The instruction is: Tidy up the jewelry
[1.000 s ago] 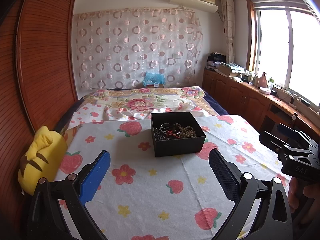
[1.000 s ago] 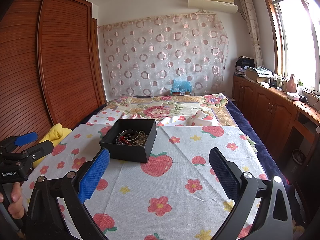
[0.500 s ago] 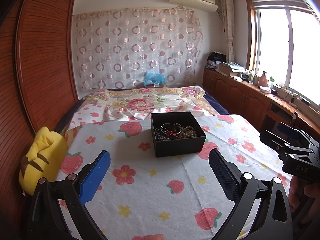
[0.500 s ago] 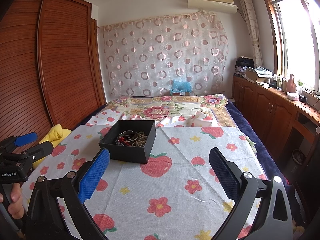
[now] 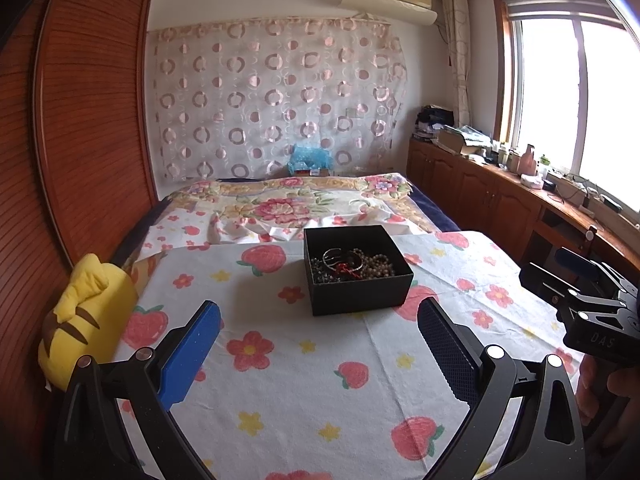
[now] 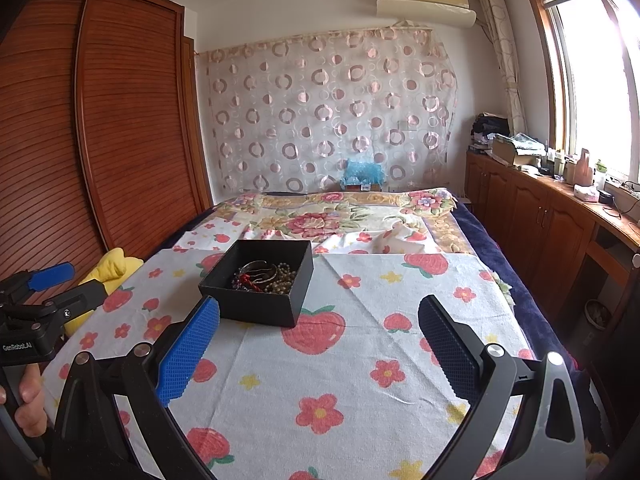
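A black open box (image 5: 356,270) sits on the strawberry-print cloth (image 5: 304,364); it also shows in the right wrist view (image 6: 260,284). Inside lies tangled jewelry (image 5: 352,266): a silver bangle, bead strings and a red piece, also seen in the right wrist view (image 6: 264,276). My left gripper (image 5: 320,348) is open and empty, short of the box. My right gripper (image 6: 320,344) is open and empty, near and right of the box. Each gripper shows at the edge of the other's view: the right one (image 5: 576,292), the left one (image 6: 52,284).
A yellow plush pillow (image 5: 84,316) lies at the bed's left edge beside the wooden wardrobe (image 5: 80,120). A floral blanket (image 5: 292,204) covers the far bed. Wooden cabinets (image 5: 500,200) with clutter run along the right under the window.
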Available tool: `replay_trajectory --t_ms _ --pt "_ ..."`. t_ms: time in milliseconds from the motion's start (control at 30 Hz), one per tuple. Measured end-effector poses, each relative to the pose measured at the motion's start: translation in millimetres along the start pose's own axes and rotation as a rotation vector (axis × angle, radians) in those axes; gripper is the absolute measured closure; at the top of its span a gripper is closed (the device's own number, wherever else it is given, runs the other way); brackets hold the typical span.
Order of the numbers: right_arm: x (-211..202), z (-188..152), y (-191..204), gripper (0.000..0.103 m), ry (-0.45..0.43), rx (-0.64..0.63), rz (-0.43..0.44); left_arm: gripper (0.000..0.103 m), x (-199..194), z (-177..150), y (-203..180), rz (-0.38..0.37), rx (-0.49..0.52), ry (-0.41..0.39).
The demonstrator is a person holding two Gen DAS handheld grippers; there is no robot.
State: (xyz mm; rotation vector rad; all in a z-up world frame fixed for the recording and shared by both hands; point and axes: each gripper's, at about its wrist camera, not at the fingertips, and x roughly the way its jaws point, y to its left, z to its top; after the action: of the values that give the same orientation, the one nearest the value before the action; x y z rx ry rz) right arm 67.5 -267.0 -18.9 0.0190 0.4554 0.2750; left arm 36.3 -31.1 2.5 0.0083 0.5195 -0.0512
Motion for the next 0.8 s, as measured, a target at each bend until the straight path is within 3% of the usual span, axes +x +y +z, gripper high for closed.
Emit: replay_trajectory --t_ms 800 --pt "0.1 -0.4 -0.5 0.003 0.001 0.001 0.001 0.008 2.2 -0.7 0.0 0.006 0.002 -0.002"
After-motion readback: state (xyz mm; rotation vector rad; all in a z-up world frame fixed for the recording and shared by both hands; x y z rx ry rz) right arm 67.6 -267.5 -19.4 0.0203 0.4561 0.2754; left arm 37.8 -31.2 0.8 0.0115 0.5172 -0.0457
